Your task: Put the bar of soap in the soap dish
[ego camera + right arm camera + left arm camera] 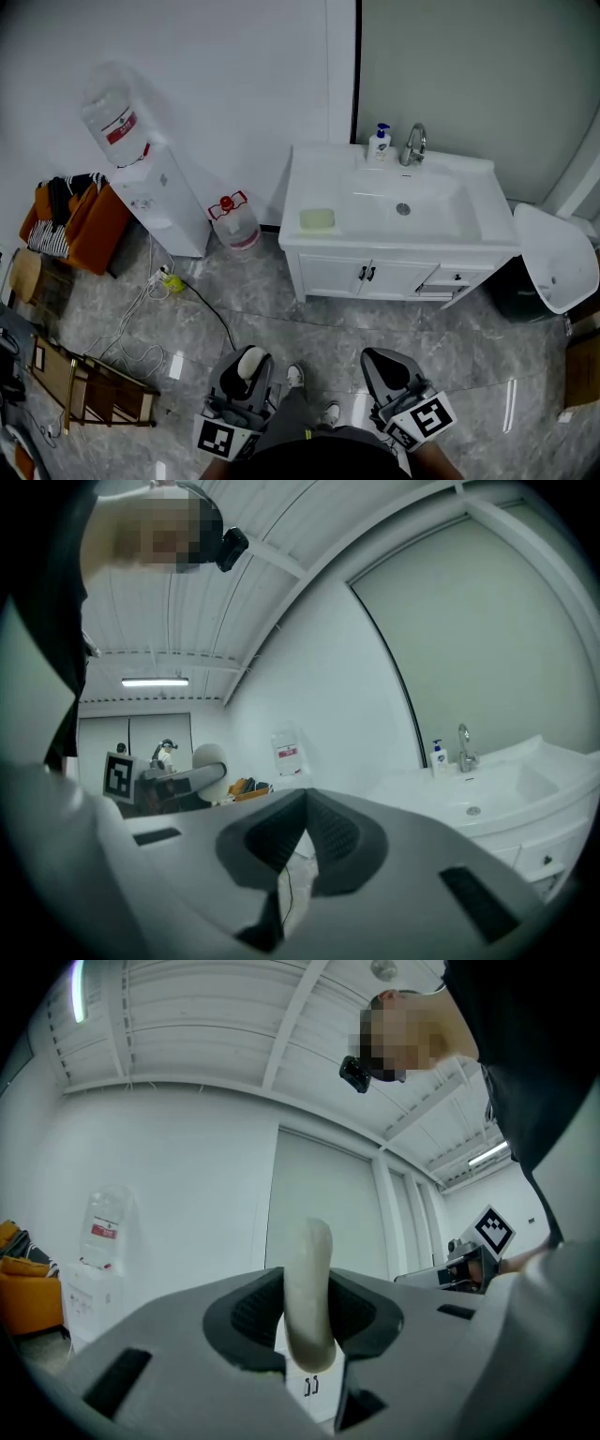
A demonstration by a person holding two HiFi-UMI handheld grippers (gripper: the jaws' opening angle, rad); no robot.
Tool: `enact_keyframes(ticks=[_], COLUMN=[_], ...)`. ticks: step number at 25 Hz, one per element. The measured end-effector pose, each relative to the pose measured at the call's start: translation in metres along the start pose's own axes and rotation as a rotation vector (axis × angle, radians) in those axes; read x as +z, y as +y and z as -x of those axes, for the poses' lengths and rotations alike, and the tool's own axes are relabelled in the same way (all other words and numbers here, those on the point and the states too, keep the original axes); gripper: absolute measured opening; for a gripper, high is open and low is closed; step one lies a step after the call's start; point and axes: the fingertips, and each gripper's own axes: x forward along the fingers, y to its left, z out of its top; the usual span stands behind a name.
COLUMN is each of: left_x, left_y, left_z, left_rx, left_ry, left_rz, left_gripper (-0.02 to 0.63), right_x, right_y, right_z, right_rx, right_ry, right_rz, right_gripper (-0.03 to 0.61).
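Observation:
A cream oval bar of soap stands on edge between the jaws of my left gripper, which is shut on it low in the head view. In the left gripper view the soap rises above the dark pads. The pale green soap dish lies on the left part of the white vanity top, well ahead of both grippers. My right gripper is beside the left one, shut with nothing in it. In the right gripper view its jaws meet at the tips.
The vanity has a basin, a faucet and a pump bottle. A water dispenser and a jug stand to its left, a white-lidded bin to its right. A cable crosses the floor; a wooden rack is at the left.

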Motion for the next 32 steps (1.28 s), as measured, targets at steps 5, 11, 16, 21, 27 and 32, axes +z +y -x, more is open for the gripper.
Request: enact_keyframes(ticks=[5,11,16,21,27,32], left_x=[-0.023,-0.033,-0.04,-0.044,-0.05,-0.054], left_y=[0.013,0.045,0.094,0.143,0.18,0.193], left_z=[-0.018,-0.065,-0.107,-0.145,-0.176,-0.198], left_rx=[-0.015,-0.055,-0.065,-0.082,-0.128,-0.162], left_ry=[0.023,0.016,0.023,0.031,0.033,0.028], left_rz=[0.047,0.057,0.068,0.071,0.105,0.132], left_gripper=[0.115,0.115,0.115,0.115,0.115,0.115], right_x=[-0.006,-0.012,-0.003,0.02,0.026,0.035], right_y=[-0.009,-0.038,-0.055,-0.067,-0.072,-0.081], right_z=[-0.014,-0.051,-0.116,-0.178,-0.224,-0.245], right_rx=[-0.018,-0.07,-0.056,-0.056,-0.092,-0.117], right_ry=[0.009,0.049,0.082,0.049,0.111,0.104], right_rz=[-0.017,-0.015,0.018,0.017,0.034,0.049], right_gripper=[0.011,0.011,0.011,0.011,0.011,0.011])
